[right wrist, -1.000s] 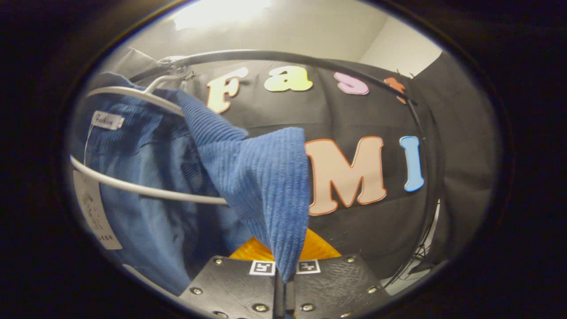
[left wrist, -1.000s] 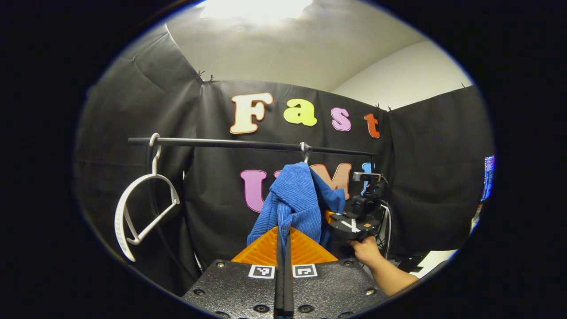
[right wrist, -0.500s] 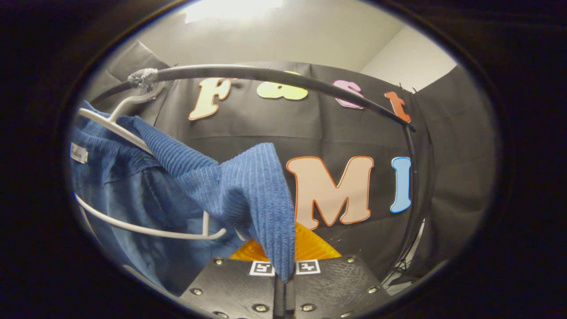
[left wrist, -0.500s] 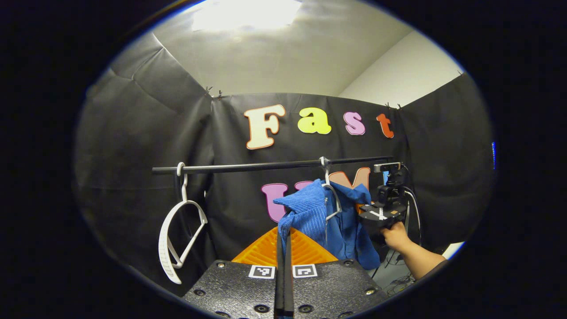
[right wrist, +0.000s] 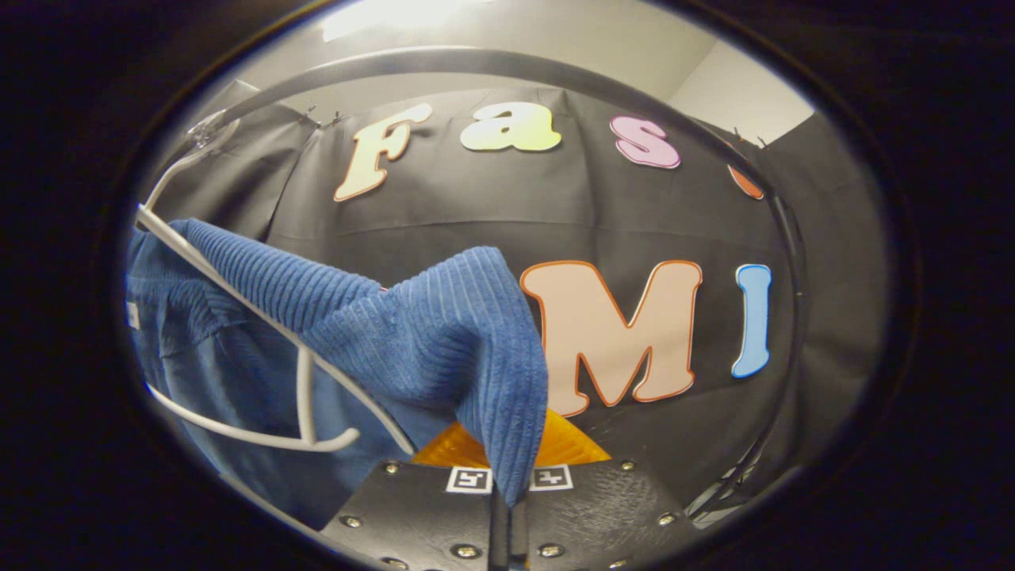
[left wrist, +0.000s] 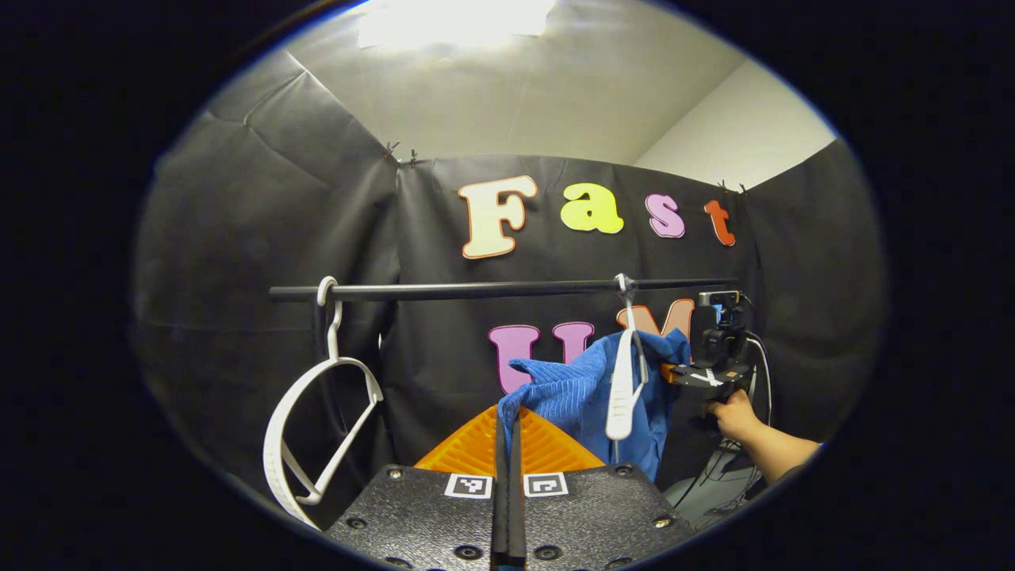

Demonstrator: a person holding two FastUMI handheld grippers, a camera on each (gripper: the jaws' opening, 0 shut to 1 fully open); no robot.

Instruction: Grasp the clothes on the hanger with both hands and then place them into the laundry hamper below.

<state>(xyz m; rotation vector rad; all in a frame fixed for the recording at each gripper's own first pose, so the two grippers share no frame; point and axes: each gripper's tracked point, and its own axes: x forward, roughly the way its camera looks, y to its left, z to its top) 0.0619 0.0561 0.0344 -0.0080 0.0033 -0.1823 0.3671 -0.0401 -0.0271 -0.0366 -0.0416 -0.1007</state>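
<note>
Blue garment [left wrist: 583,392] farther off its hanger [left wrist: 622,381], between both hand-held grippers.

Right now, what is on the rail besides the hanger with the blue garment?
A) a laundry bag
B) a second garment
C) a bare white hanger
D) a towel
C: in the left gripper view a bare white hanger hangs from the rail, left of the blue garment and its hanger.

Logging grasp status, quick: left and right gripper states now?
Left gripper: shut on the blue garment.
Right gripper: shut on the blue garment.
</note>
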